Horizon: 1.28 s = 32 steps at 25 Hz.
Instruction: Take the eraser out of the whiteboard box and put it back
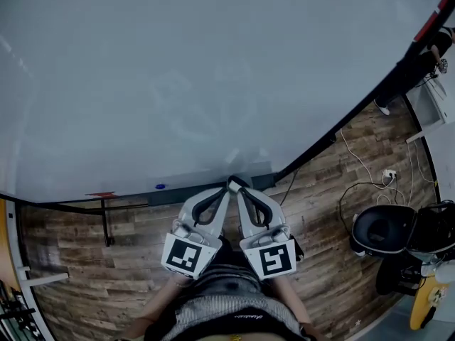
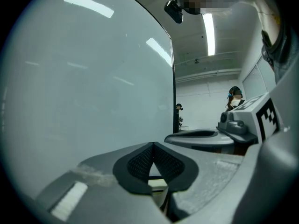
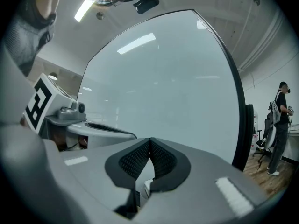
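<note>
**A:** So, how far along is this?

**B:** Barely begun, I'd say. The left tool (image 2: 153, 147) and the right tool (image 3: 149, 144) sit side by side, both aimed at the bottom edge of the whiteboard (image 1: 178, 69). Their tips nearly touch each other, just in front of the grey box (image 1: 259, 179) fixed there.

**A:** Is either one holding anything?

**B:** No. In each tool's own view the ribbed pads meet at the tip, so both are closed with nothing between them.

**A:** Where's the eraser, then?

**B:** I can't make it out in any view. No tool has it, and it isn't lying on the wooden floor (image 1: 334, 212) near the board. My guess is it's inside the box. A sliver of something pale shows below the pads in both tool views, but too little to name.

**A:** And the small blue thing (image 1: 160, 187) on the ledge to the left?

**B:** Too small to tell; it's well apart from the tools.

**A:** What's left to do?

**B:** Everything, by my reading: open a tool, reach into the box, lift the eraser out, then set it back in.
</note>
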### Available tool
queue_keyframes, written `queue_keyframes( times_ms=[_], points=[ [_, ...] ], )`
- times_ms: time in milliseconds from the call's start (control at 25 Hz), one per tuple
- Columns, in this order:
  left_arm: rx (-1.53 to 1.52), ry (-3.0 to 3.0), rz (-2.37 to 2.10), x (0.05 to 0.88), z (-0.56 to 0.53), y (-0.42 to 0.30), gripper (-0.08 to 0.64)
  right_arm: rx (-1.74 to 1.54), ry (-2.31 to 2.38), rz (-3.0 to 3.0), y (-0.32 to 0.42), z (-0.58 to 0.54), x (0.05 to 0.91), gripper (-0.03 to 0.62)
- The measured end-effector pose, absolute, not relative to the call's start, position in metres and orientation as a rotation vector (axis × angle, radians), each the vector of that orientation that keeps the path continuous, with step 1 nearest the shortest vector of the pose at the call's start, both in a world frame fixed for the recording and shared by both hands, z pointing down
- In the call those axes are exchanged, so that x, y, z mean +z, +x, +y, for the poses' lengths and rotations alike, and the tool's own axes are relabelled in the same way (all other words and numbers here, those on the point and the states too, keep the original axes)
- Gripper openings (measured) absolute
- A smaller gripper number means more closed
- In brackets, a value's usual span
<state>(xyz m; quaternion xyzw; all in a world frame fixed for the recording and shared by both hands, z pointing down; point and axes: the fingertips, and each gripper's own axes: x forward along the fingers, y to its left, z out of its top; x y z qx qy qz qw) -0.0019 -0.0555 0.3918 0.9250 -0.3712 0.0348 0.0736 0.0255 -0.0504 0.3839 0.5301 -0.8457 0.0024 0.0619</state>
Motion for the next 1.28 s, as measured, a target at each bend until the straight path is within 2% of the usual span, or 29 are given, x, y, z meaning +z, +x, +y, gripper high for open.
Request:
queue_keyframes(
  times_ms=[1280],
  points=[
    [0.126, 2.749, -1.129, 0.398, -0.075, 0.006, 0.0, 0.043, 1.516, -2.562, 0.032, -0.076, 0.402, 0.003]
  ],
)
